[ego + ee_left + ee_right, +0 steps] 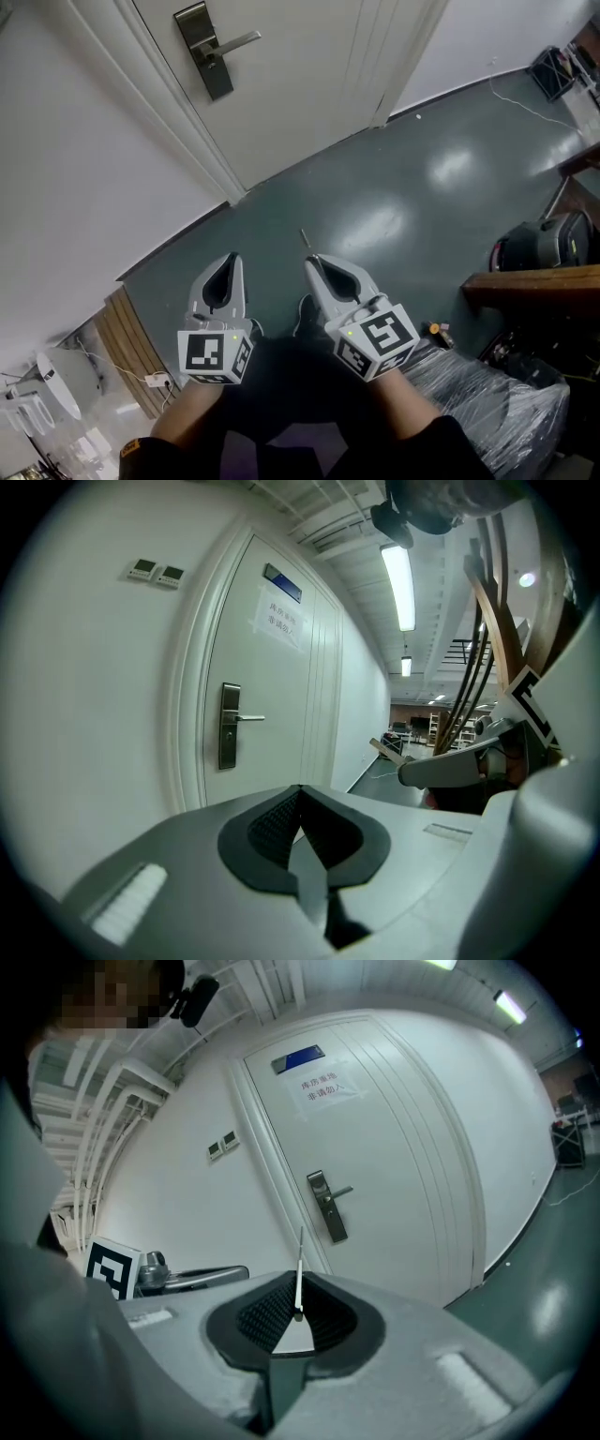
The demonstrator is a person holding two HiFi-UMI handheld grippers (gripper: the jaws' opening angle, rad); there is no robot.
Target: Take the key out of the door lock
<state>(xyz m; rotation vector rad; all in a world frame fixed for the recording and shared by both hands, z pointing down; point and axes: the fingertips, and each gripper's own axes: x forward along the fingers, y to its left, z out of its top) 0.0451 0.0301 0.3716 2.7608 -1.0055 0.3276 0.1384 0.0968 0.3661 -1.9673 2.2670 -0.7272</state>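
Note:
The white door (309, 84) stands shut at the top of the head view, with a dark lock plate (204, 49) and a lever handle (236, 42). I cannot see a key in the lock. My right gripper (312, 260) is shut on a thin metal key (304, 239) that sticks out past its tips. In the right gripper view the key (299, 1274) stands edge-on between the pads, well short of the lock plate (328, 1207). My left gripper (232, 257) hangs beside it, shut on nothing, and its view faces the lock plate (229, 726) from a distance.
Dark green floor (394, 206) spreads between me and the door. A wooden bench (530, 281), a black case (548, 242) and a plastic-wrapped bundle (497, 394) stand at the right. Wooden slats (127, 342) and a power strip (155, 380) lie by the left wall.

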